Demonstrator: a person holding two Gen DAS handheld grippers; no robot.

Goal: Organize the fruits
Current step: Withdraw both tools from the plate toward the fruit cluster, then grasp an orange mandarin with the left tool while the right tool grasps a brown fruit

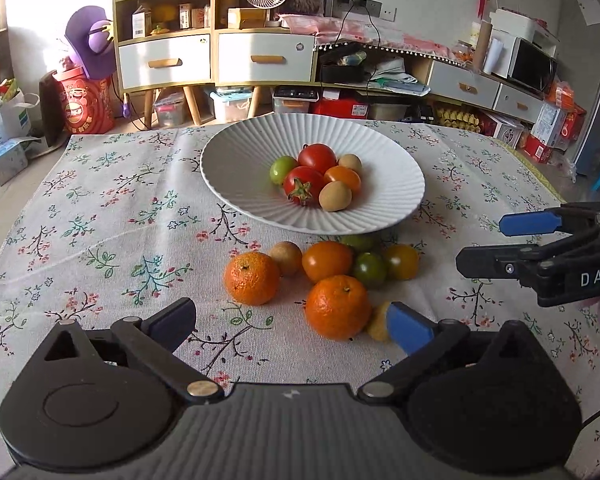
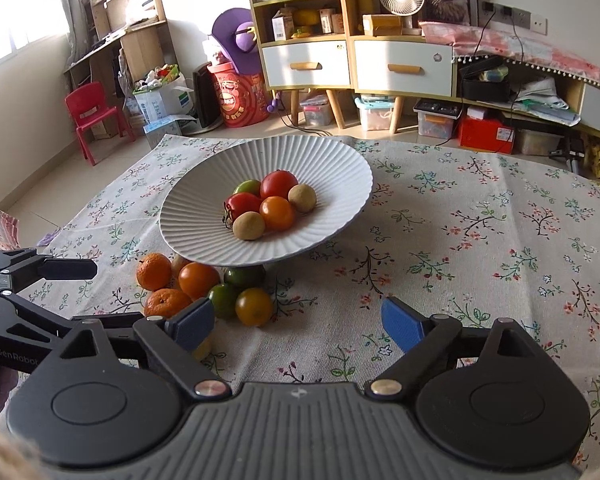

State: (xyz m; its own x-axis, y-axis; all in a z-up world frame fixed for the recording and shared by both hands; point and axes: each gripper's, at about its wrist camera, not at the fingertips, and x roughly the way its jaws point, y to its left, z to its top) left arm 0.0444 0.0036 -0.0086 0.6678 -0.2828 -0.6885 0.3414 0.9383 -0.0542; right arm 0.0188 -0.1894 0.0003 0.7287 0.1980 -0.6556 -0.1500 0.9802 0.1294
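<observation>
Left gripper (image 1: 290,326): jaws wide apart, empty; "GenRobot" on its arm
Right gripper (image 2: 298,324): spread, empty; "DAS" legible
Plate (image 1: 236,168): held six small fruits
Loose fruit (image 1: 328,270): clustered on tablecloth (image 1: 100,240), just before plate

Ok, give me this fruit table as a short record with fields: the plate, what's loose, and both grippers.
surface: floral tablecloth
plate: white, ribbed, holds six small fruits, among them two red tomatoes
loose fruit: cluster on the cloth just in front of the plate, including two mandarins and a dark green tomato
left gripper: open, empty, jaws either side of the near mandarin
right gripper: open, empty, over bare cloth beside the cluster
task state: loose fruit not yet on the plate
</observation>
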